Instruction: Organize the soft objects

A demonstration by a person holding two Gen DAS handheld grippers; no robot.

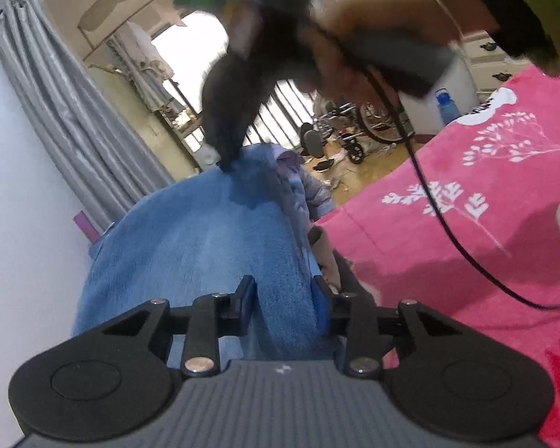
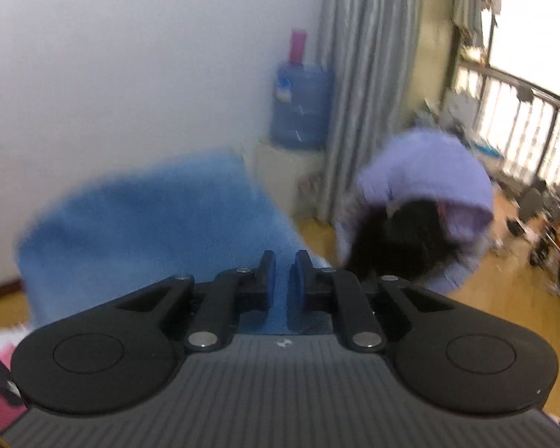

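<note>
Nearest the lens, the left gripper stands spread with the blue towel between its fingers; whether the pads bite is unclear. The towel hangs stretched along the pink blanket's left edge. The right gripper, nearly pressed together, pinches the towel's far edge. The towel looks light, limp and plush, so holding the corners should suit it best. Beyond lie a lavender jacket, grey curtain, water jug and wooden floor.
</note>
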